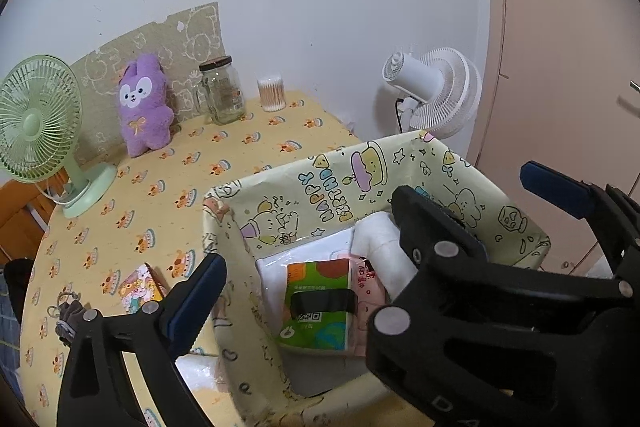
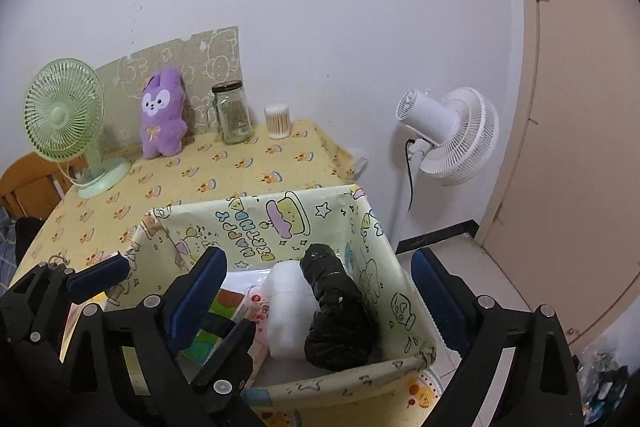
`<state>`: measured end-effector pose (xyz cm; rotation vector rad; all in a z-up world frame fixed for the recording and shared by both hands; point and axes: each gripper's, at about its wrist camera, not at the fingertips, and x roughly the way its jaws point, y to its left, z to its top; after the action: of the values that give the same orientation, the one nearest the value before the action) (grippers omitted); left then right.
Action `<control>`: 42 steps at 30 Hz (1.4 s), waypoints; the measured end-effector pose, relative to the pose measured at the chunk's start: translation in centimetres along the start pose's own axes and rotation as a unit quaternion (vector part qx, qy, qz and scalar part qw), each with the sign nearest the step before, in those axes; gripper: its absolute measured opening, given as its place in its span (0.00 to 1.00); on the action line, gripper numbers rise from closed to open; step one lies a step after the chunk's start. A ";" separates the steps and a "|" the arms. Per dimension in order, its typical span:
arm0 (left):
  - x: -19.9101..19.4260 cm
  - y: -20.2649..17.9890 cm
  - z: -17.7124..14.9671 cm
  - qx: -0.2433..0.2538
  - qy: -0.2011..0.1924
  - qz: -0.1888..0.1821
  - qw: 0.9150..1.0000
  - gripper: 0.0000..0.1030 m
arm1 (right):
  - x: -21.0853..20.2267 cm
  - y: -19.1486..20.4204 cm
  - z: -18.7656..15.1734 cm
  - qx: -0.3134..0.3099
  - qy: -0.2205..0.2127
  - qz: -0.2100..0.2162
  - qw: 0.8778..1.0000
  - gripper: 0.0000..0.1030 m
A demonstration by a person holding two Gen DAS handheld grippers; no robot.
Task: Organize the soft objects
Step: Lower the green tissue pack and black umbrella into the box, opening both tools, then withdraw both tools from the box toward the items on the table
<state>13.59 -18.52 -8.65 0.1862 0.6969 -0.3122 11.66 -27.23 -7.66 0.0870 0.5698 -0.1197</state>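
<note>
Left gripper (image 1: 372,259) nearest, jaws spread wide over the cartoon-print storage box (image 1: 516,227), nothing between them; right gripper (image 2: 320,291) likewise agape, empty. Inside the box: green tissue pack (image 1: 320,303), a pink pack (image 1: 370,291), white roll (image 2: 286,311), and a black bundle (image 2: 336,315), possibly a folded umbrella. Beyond, on the yellow tablecloth (image 1: 224,167), a purple plush bunny (image 1: 145,105) stands against the wall.

We see our left tool (image 1: 304,303) and right tool (image 2: 316,291) built alike: matte black plastic arms, angular with ribbed cut-outs, pinned by round silver screws at the joints. Each finger carries a dark blue pad. At five o'clock in the left wrist view, raised letters mark the black frame.
</note>
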 end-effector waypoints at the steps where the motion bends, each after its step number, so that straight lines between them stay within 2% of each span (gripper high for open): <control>1: -0.3 0.1 0.0 0.000 -0.003 0.002 1.000 0.99 | -0.3 0.1 0.0 0.001 0.002 0.001 1.000 0.93; 21: -6.3 2.2 -1.2 -0.001 -0.061 0.003 0.998 1.00 | -6.1 3.0 0.0 -0.016 -0.036 0.003 0.999 0.95; 29: -8.5 4.0 -2.1 -0.011 -0.079 0.011 0.997 1.00 | -7.9 4.8 -0.1 -0.019 -0.052 0.015 0.998 0.99; 34: -9.6 5.0 -2.9 -0.013 -0.088 0.014 0.996 1.00 | -8.8 6.2 -0.3 -0.029 -0.064 0.034 0.997 0.99; 42: -10.7 6.7 -3.8 -0.016 -0.098 0.020 0.995 1.00 | -10.0 8.2 -1.0 -0.037 -0.077 0.039 0.996 0.96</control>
<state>5.84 -8.80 -4.07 0.1363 0.5030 -0.2755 3.91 -18.11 -2.70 0.0271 0.4150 -0.0294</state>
